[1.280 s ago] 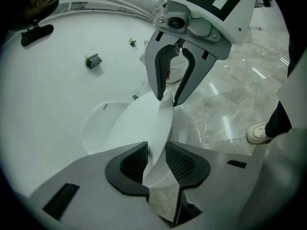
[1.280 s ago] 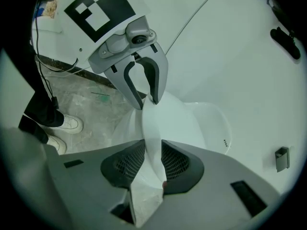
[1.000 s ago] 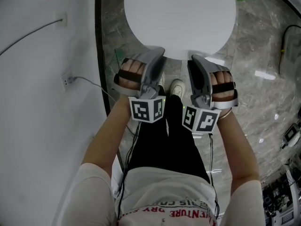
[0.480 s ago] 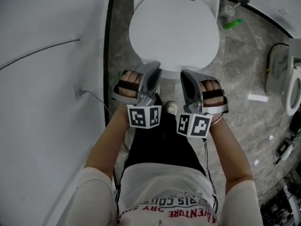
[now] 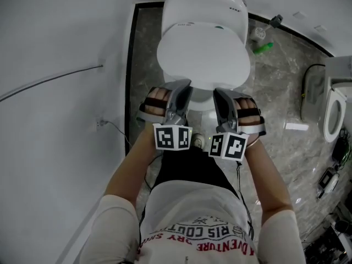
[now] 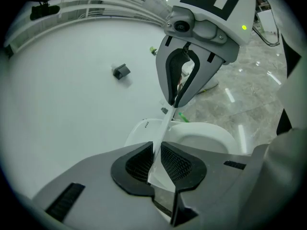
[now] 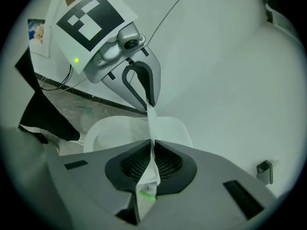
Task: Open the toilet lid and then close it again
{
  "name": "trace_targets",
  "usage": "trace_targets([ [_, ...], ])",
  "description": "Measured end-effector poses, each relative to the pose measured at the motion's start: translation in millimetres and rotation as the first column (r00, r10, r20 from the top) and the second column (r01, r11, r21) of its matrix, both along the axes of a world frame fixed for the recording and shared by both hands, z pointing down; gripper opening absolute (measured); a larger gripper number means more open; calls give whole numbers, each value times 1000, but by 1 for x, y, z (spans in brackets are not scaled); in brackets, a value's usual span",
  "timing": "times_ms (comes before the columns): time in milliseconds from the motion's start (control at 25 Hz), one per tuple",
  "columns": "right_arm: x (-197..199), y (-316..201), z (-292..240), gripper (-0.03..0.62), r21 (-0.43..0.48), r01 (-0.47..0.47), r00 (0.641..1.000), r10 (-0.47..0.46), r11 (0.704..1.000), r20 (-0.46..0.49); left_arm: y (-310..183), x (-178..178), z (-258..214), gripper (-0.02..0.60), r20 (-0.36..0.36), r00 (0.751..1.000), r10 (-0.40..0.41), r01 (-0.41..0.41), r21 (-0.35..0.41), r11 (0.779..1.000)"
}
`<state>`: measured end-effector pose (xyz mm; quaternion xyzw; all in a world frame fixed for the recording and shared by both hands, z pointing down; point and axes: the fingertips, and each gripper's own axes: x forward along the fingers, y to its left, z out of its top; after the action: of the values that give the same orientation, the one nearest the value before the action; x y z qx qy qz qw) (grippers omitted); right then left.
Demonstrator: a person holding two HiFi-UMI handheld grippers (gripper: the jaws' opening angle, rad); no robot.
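My left claw is clamped on the front rim of the toilet lid. Its jaws have just been closing, and in the left gripper view the black ribbed pads press from both sides on the thin white plastic edge. My right claw grips the same rim just beside it. In the right gripper view its waffle-textured pads pinch the rim, which shows there as a narrow pale strip.

Each claw is a smooth grey shell that tapers to the tip and carries a cube printed with black-and-white squares at its rear. From either claw I see the other one side-on: a rounded grey wedge with a dark slot through it and a small green light.

The lid is a glossy white oval, broad and gently domed, hinged at the back of the toilet against a squarish white rear unit with rounded corners. Beyond the held rim, both gripper views show the smooth white seat ring with its hollow centre.

The toilet stands on a floor of polished grey marble with pale veins. A matt white wall runs along its left side, edged with a dark strip. A thin cable runs across that wall. A small bright green object lies on the floor near the toilet's rear right corner.
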<state>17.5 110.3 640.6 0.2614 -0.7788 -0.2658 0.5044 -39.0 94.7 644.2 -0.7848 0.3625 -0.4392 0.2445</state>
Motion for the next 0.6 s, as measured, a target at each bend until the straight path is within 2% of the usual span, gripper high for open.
trace_targets([
  [160,-4,-24,-23,31,-35,-31,1000,31,999,-6,-23,-4,-22,58,-31,999,11,-13,-46,999],
  [360,-4,-57,-49,31,-72,-65,998,65,995,6,-56,-3,-46,58,-71,996,60,-69,-145,987],
  [600,-5,-97,-77,31,-77,-90,996,90,993,-7,-95,-4,-73,57,-91,990,111,-127,-191,973],
])
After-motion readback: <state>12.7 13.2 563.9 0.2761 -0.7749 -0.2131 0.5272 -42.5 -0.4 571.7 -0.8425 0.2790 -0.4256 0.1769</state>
